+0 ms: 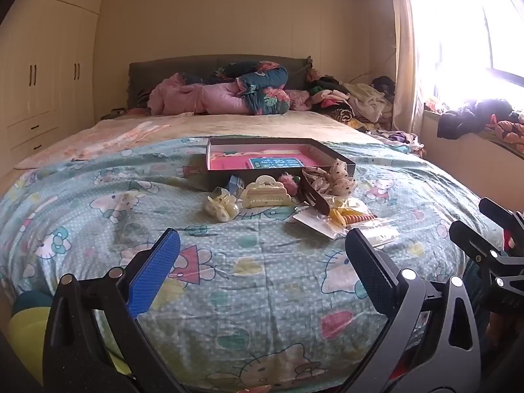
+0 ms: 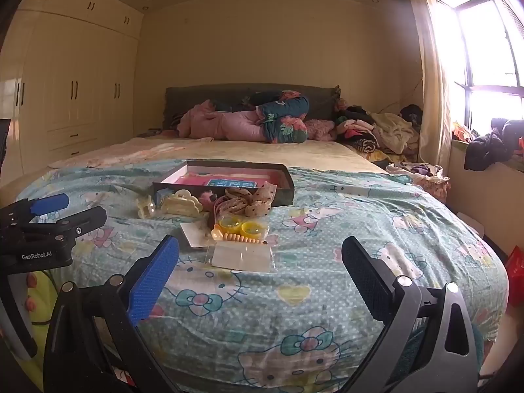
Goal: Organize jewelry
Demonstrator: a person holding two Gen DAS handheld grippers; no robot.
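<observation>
Both sets of tongs hang wide open over the cartoon-cat bedspread (image 1: 262, 294): left gripper (image 1: 262, 262), right gripper (image 2: 258, 262), nothing between the fingers, and "GenRobot.AI" reads on the left one's body. Ahead lies the pile: cream claw clip (image 1: 267, 191), dotted scrunchie (image 2: 258, 204), yellow beaded piece (image 2: 244, 231). Just beyond them sits the open pink-lined box (image 1: 278, 160); its blue label is unreadable.
</observation>
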